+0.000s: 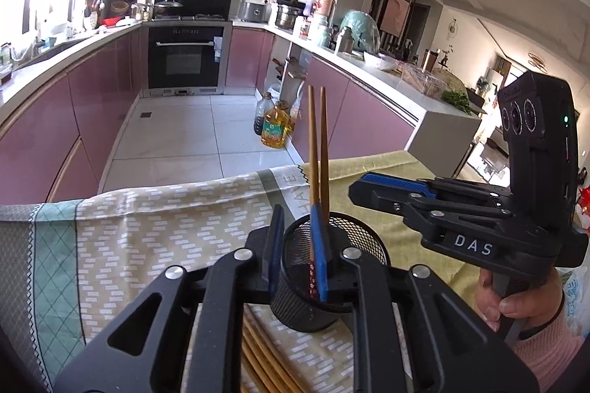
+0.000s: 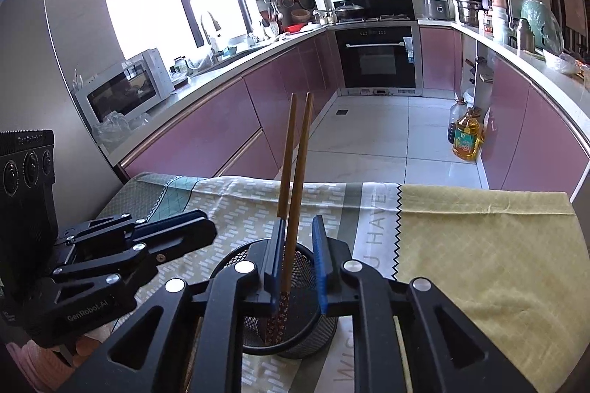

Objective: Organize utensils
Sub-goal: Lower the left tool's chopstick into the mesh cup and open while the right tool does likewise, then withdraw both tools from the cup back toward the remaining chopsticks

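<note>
A cloth-covered counter (image 2: 479, 227) fronts the kitchen. My left tool (image 1: 298, 245) and right tool (image 2: 298, 264) both stand slightly open over the mesh cup (image 1: 343, 286), pads seemingly clear of the two chopsticks (image 2: 295, 171) standing inside. More chopsticks (image 1: 265, 356) wait on the cloth.

Left gripper (image 1: 298, 245) sits right over the black mesh cup (image 1: 333, 278), its jaws a little apart, and two brown chopsticks (image 1: 318, 149) stand up in the cup, leaning against the right blue pad (image 1: 320, 260), with the left pad standing clear of them. More chopsticks (image 1: 265, 356) lie flat on the patterned tablecloth (image 1: 147, 238) below the cup. Over on the right, a hand (image 1: 516, 300) in a pink sleeve holds the other gripper (image 1: 391, 188) level above the yellow cloth (image 1: 368, 168)
</note>
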